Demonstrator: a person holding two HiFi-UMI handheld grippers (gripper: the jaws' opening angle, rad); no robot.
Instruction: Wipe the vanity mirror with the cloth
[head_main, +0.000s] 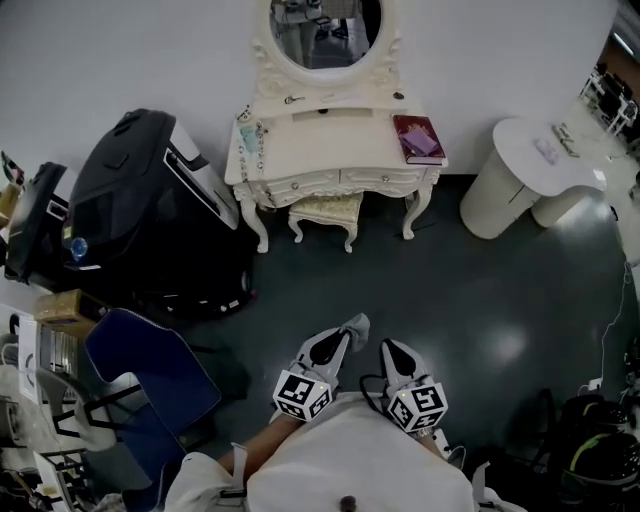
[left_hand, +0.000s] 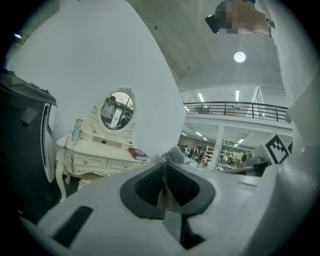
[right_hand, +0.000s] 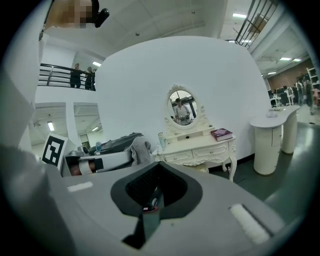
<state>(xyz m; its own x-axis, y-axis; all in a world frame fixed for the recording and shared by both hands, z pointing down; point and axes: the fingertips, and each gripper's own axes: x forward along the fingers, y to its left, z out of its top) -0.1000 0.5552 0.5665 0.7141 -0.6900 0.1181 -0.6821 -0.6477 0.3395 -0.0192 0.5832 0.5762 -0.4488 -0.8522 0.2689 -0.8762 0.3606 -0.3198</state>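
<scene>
The oval vanity mirror (head_main: 325, 30) stands on a cream dressing table (head_main: 330, 150) against the far wall, well ahead of both grippers. It also shows as the mirror (left_hand: 116, 111) in the left gripper view and the mirror (right_hand: 182, 107) in the right gripper view. My left gripper (head_main: 345, 337) is shut on a grey cloth (head_main: 357, 324), held low near my body. The cloth (left_hand: 173, 153) sticks out past the closed jaws of the left gripper (left_hand: 164, 167). My right gripper (head_main: 390, 348) hangs beside it; the right gripper (right_hand: 156, 192) is shut with nothing in it.
A cream stool (head_main: 326, 212) sits under the dressing table, and a dark red book (head_main: 418, 138) lies on its right end. A large black case (head_main: 150, 210) stands at the left, a white round counter (head_main: 535, 165) at the right, a blue chair (head_main: 150, 372) near my left.
</scene>
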